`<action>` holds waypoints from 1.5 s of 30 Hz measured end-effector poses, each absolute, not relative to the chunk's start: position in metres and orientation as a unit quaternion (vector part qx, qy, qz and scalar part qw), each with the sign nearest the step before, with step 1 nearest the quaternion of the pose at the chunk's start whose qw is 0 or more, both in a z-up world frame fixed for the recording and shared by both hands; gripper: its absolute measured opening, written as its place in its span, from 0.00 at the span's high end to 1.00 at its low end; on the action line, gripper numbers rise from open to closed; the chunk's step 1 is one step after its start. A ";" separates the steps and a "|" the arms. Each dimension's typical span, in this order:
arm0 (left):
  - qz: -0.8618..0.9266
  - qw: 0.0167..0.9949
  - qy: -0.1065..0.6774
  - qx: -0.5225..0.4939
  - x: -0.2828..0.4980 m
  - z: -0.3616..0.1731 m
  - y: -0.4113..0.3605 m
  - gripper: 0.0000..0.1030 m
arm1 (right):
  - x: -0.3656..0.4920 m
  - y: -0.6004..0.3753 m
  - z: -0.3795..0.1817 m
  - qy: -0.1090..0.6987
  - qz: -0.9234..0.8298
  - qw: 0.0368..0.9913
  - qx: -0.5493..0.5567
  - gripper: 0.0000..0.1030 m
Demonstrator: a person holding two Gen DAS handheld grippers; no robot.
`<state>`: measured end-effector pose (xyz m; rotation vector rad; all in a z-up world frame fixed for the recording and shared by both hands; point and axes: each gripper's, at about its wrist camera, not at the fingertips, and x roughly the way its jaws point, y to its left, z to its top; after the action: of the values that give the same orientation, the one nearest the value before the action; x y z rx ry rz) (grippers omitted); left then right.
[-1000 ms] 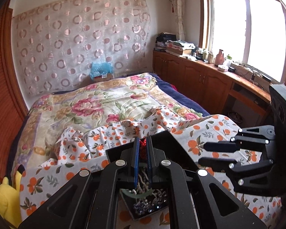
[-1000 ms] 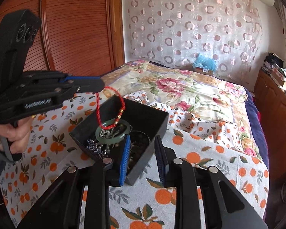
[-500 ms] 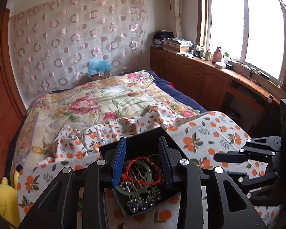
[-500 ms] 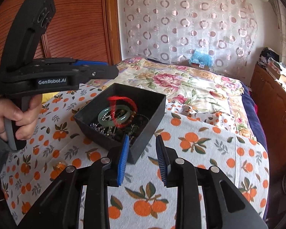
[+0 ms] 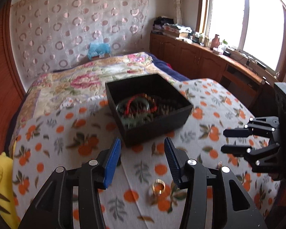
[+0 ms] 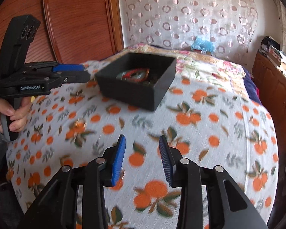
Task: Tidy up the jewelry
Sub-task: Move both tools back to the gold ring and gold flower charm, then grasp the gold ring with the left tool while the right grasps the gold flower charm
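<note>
The gold ring (image 5: 158, 186) lies on the orange-print cloth (image 5: 70, 133), just below the left gripper (image 5: 143, 160), whose empty jaws are opening. Lower straight over it, pinch gently, then carry it to the black box (image 5: 158, 122).

The box (image 5: 158, 122) sits on the cloth (image 5: 70, 126) that covers the bed's near end; take it as your landmark. In it lie a bangle (image 5: 132, 112) and a cord bracelet (image 5: 143, 103) on top of other jewelry. A ring (image 5: 158, 186) lies on the cloth well in front of the box, near your left gripper (image 5: 143, 148). Your right gripper (image 6: 142, 143) hangs over bare cloth in front of the box. The quilt (image 5: 82, 78) spreads behind the box. The cabinets (image 5: 196, 57) stand to its right.
</note>
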<state>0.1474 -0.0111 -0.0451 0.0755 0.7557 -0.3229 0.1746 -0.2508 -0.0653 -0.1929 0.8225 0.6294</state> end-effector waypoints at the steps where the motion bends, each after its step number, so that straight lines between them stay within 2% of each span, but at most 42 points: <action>1: -0.156 0.915 0.371 0.036 0.145 -0.048 -0.010 0.56 | 0.172 -0.250 -0.067 0.395 0.301 0.863 -0.094 0.62; 19: -0.173 0.892 0.416 0.035 0.123 -0.079 -0.011 0.56 | 0.150 -0.226 -0.087 0.417 0.314 0.839 -0.153 0.62; 20: -0.177 0.891 0.417 0.036 0.121 -0.080 -0.013 0.56 | 0.151 -0.225 -0.088 0.419 0.307 0.840 -0.160 0.64; 21: -0.179 0.890 0.418 0.038 0.121 -0.081 -0.016 0.56 | 0.150 -0.225 -0.089 0.419 0.305 0.840 -0.164 0.75; 23: -0.180 0.889 0.420 0.044 0.120 -0.082 -0.019 0.56 | 0.151 -0.225 -0.088 0.419 0.305 0.838 -0.168 0.84; 31: -0.179 0.885 0.427 0.056 0.125 -0.087 -0.026 0.57 | 0.157 -0.229 -0.084 0.409 0.303 0.845 -0.164 0.84; 35: -0.175 0.885 0.427 0.061 0.128 -0.089 -0.028 0.64 | 0.163 -0.232 -0.078 0.401 0.300 0.851 -0.157 0.84; 39: -0.163 0.888 0.423 0.083 0.128 -0.090 -0.030 0.83 | 0.167 -0.235 -0.075 0.396 0.296 0.856 -0.152 0.84; 45: -0.163 0.891 0.418 0.073 0.129 -0.086 -0.028 0.83 | 0.175 -0.239 -0.068 0.389 0.289 0.862 -0.151 0.84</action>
<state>0.1286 -0.0281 -0.0855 0.1517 0.8679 -0.3385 0.1751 -0.2394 -0.0683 -0.3176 0.8150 0.6053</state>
